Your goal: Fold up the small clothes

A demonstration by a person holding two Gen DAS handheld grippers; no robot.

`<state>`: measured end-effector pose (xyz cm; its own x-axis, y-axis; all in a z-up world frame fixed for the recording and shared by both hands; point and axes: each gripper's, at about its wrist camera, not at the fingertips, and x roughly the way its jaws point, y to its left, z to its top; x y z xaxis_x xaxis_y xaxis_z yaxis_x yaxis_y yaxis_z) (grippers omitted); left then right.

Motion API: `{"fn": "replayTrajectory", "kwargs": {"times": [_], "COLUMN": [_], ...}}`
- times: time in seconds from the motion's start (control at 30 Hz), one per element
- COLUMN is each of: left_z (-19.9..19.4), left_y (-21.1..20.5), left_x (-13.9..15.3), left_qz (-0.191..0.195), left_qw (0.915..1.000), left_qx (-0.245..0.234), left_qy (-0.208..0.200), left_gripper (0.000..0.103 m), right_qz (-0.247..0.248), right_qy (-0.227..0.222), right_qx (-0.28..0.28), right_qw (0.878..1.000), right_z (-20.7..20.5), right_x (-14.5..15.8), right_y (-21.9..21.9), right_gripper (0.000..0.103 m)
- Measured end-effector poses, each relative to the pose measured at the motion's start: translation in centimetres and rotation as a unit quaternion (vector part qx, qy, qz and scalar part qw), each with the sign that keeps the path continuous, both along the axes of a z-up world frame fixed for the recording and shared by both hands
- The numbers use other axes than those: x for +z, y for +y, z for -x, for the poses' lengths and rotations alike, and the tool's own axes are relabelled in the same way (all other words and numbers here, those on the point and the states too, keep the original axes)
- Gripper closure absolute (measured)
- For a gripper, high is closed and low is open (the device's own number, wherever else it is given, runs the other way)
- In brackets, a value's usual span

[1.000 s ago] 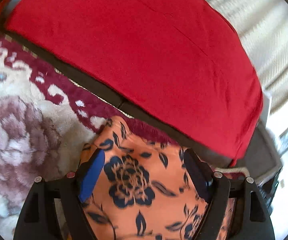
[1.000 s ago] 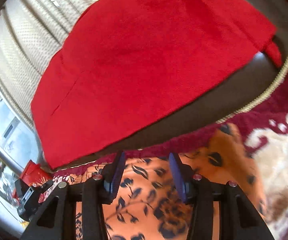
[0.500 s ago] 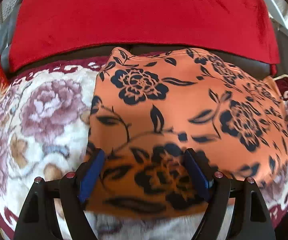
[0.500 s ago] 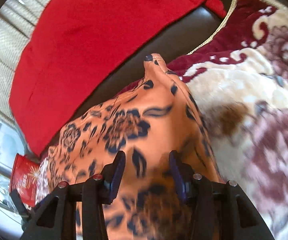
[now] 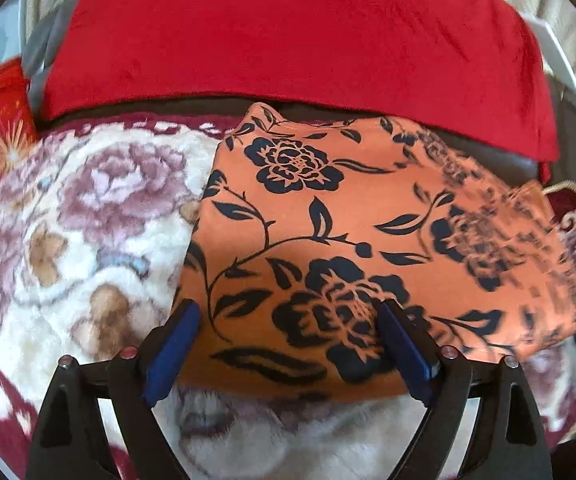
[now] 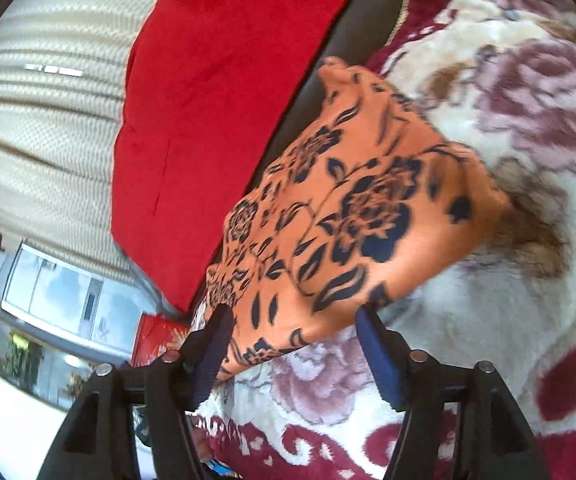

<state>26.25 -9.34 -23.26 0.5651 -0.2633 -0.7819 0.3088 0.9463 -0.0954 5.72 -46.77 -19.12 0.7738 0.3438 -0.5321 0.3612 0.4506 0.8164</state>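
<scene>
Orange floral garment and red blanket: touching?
Cannot tell. In the left wrist view the orange floral garment far edge meets the red blanket hem, but overlap in the picture may not be contact.

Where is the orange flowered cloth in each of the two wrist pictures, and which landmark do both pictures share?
Left wrist: the orange flowered cloth fills the centre and right, lying on the floral blanket.
Right wrist: it runs diagonally through the centre.
Shared landmark: the red cloth, just beyond the orange one.
</scene>
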Motion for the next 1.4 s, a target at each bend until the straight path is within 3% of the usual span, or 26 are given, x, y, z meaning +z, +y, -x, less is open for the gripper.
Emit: {"fn": "replayTrajectory", "kwargs": {"times": [0.1,0.2,0.37,0.53,0.67,0.83,1.0,1.1,1.17,1.27,1.37,1.4], "left_z": [-0.1,0.8,1.4,0.9,1.1,1.2,1.5,1.6,1.5,1.1,0.1,0.0], "left_y": [-1.4,-1.0,-0.5,-0.2,-0.2,-0.4,-0.6,-0.7,-0.8,-1.3,-2.3,-2.2], "left_x": [-0.3,1.6,3.2,3.3,3.5,3.5,3.7,3.7,3.5,2.6,0.1,-0.4], "left_qz": [-0.043,-0.028,-0.011,-0.007,-0.005,-0.007,-0.010,-0.015,-0.019,-0.037,-0.066,-0.060], "left_qw": [0.9989,0.9991,0.9980,0.9975,0.9966,0.9960,0.9953,0.9948,0.9951,0.9958,0.9975,0.9980], "left_qx": [-0.012,-0.005,0.003,0.021,0.023,0.023,0.020,0.018,0.016,0.014,0.006,0.012], "left_qy": [-0.014,-0.032,-0.063,-0.068,-0.079,-0.085,-0.094,-0.099,-0.096,-0.082,-0.026,-0.018], "left_gripper": [0.005,0.005,0.005,0.005,0.005,0.005,0.005,0.005,0.005,0.005,0.005,0.005], "right_qz": [-0.021,-0.023,0.063,0.110,0.120,0.124,0.135,0.170,0.174,0.143,0.149,0.145], "right_qy": [0.012,-0.014,-0.047,-0.059,-0.034,0.029,-0.007,-0.040,-0.032,0.013,0.011,0.009], "right_qx": [-0.028,-0.018,0.071,0.072,0.042,0.038,0.040,0.036,0.043,0.053,0.056,0.054], "right_qw": [0.999,0.999,0.994,0.990,0.991,0.991,0.990,0.984,0.983,0.988,0.987,0.988], "right_z": [0.2,0.0,-1.7,-3.1,-5.0,-6.5,-5.8,-5.1,-5.4,-6.4,-6.3,-6.2], "right_x": [-0.9,-0.3,2.9,4.0,3.2,0.1,1.7,3.1,2.8,0.6,0.7,0.7], "right_y": [-1.1,-1.1,2.3,3.7,3.3,2.8,3.2,3.8,3.9,3.7,3.7,3.6], "right_gripper": [0.031,0.031,0.031,0.031,0.031,0.032,0.031,0.031,0.031,0.032,0.032,0.032]}}
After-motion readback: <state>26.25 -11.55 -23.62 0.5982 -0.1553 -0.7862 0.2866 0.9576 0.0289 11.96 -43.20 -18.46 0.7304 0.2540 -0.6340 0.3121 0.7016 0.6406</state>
